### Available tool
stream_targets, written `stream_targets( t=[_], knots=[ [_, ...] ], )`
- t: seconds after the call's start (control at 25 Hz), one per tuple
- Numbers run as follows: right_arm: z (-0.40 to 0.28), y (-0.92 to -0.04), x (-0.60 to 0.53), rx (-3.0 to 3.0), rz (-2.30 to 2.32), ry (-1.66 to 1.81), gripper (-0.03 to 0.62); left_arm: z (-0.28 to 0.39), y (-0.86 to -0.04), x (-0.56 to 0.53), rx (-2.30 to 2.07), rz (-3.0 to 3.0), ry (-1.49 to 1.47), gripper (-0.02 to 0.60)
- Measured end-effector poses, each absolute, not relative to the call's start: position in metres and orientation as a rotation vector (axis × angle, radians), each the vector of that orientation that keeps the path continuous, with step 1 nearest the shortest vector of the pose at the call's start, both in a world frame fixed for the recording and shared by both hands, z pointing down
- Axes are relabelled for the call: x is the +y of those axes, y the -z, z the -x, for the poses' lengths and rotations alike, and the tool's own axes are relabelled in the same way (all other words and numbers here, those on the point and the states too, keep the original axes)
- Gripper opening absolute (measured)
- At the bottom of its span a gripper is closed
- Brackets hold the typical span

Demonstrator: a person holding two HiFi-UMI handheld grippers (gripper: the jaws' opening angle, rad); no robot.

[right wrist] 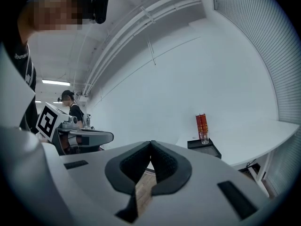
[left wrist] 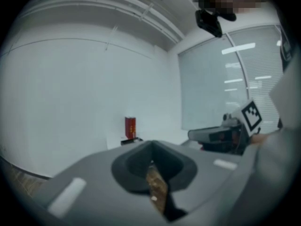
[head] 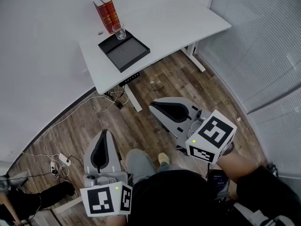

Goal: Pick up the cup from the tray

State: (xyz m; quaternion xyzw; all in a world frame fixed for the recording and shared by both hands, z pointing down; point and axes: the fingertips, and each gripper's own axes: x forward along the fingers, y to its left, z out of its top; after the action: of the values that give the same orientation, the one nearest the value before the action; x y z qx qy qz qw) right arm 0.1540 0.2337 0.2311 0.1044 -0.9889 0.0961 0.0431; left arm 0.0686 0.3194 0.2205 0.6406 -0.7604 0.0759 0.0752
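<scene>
A clear glass cup (head: 119, 32) stands in the far corner of a black tray (head: 129, 54) on the white desk (head: 174, 25). Both grippers hang over the wooden floor, well short of the desk. My left gripper (head: 104, 132) is shut with nothing in it, at the lower left. My right gripper (head: 153, 106) is also shut and empty, and sits nearer the desk. In the right gripper view, the cup (right wrist: 203, 137) and the tray (right wrist: 205, 148) lie far ahead, to the right of the shut jaws (right wrist: 150, 144). In the left gripper view, the tray (left wrist: 127, 141) shows just above the shut jaws (left wrist: 151, 146); no cup can be made out there.
Two red books (head: 108, 14) stand upright right behind the cup. Cables and a power strip (head: 62, 159) lie on the floor at the left. White desk legs (head: 195, 55) reach down at the right, near a wall of blinds (head: 263, 41). Another person (right wrist: 71, 108) stands far off.
</scene>
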Motion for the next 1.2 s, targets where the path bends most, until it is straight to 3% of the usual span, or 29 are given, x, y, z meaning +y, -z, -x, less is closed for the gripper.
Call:
stream_targets(
  t=[1.2],
  knots=[
    [-0.125, -0.223, 0.189, -3.042, -0.371, -0.266, 0.014, -0.04, -0.218, 0.273, -2.243, -1.987, -0.214, 0.005]
  ],
)
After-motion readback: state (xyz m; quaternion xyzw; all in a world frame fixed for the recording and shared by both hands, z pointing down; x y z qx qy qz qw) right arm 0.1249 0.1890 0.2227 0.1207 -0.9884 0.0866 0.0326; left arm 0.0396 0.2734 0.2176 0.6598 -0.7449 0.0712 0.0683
